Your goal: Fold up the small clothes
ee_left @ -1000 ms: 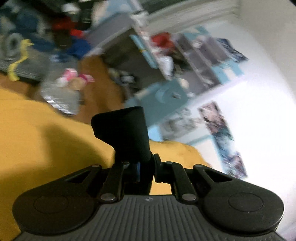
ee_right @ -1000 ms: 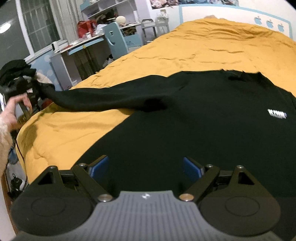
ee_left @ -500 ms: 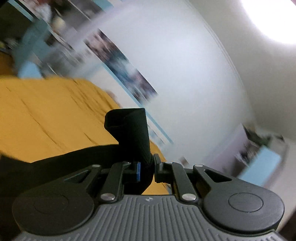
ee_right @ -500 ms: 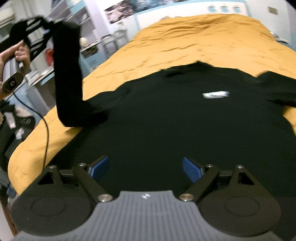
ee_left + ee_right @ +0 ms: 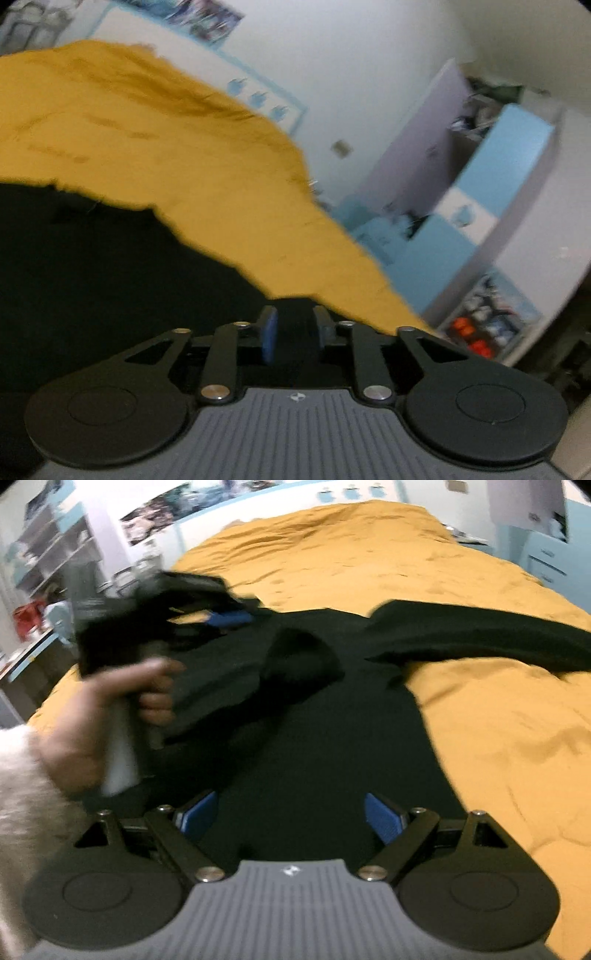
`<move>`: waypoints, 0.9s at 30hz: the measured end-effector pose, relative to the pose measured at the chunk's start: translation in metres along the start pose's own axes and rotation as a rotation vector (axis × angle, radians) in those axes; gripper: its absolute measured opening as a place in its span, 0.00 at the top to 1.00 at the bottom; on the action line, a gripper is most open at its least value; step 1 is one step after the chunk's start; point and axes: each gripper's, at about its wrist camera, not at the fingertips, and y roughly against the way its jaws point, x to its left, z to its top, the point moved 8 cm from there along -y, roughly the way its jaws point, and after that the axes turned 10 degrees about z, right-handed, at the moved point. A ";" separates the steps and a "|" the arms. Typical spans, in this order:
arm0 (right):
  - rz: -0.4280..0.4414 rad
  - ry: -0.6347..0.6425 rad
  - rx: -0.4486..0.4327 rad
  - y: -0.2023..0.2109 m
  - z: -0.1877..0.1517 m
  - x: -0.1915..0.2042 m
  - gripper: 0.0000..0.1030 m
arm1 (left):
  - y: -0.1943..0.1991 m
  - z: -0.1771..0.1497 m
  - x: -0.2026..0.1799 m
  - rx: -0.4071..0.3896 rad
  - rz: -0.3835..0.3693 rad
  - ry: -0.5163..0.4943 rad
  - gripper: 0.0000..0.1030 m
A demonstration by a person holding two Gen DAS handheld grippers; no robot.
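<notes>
I have a black sweater (image 5: 317, 738) lying flat on the yellow bedspread (image 5: 480, 738), filling the middle of the right wrist view. One sleeve (image 5: 480, 638) stretches out to the right edge of that frame. The other sleeve (image 5: 258, 672) lies folded in across the chest, left of centre.

My left gripper (image 5: 293, 326) has its jaws opening. In its own view dark fabric sits between the blue pads (image 5: 269, 334), but with the blur I cannot tell whether they still press on it. In the right wrist view the same tool appears at upper left, smeared by motion, with my left hand (image 5: 110, 709) wrapped round its pale handle and a fuzzy white cuff (image 5: 26, 786) at the frame's left edge.

My right gripper (image 5: 291, 816) is spread wide, with nothing between its fingers, above the sweater's lower part.

A blue and white cabinet (image 5: 480, 221) stands at the right of the left wrist view, beyond the bedspread's edge.
</notes>
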 end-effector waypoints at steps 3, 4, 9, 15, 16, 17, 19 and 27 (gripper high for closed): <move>-0.016 -0.010 -0.032 -0.002 0.011 -0.010 0.19 | 0.047 0.022 0.015 -0.041 -0.037 -0.010 0.50; -0.010 -0.010 -0.050 -0.003 0.018 -0.011 0.19 | 0.066 0.029 0.030 -0.052 -0.003 -0.016 0.47; 0.030 0.002 -0.155 -0.020 0.070 -0.021 0.19 | 0.140 0.030 0.138 -0.050 0.221 0.124 0.44; 0.111 0.048 -0.152 -0.096 0.135 -0.037 0.20 | 0.199 0.000 0.260 -0.113 0.312 0.574 0.44; 0.100 0.033 -0.120 -0.112 0.139 -0.043 0.24 | 0.202 -0.005 0.271 -0.118 0.308 0.616 0.44; 0.079 0.012 -0.089 -0.125 0.142 -0.049 0.33 | 0.201 -0.008 0.278 -0.116 0.303 0.651 0.44; 0.105 -0.053 -0.023 -0.150 0.143 -0.056 0.44 | 0.196 -0.013 0.288 -0.109 0.279 0.712 0.44; 0.165 -0.163 0.031 -0.183 0.138 -0.051 0.47 | 0.169 -0.016 0.307 -0.069 0.329 0.802 0.44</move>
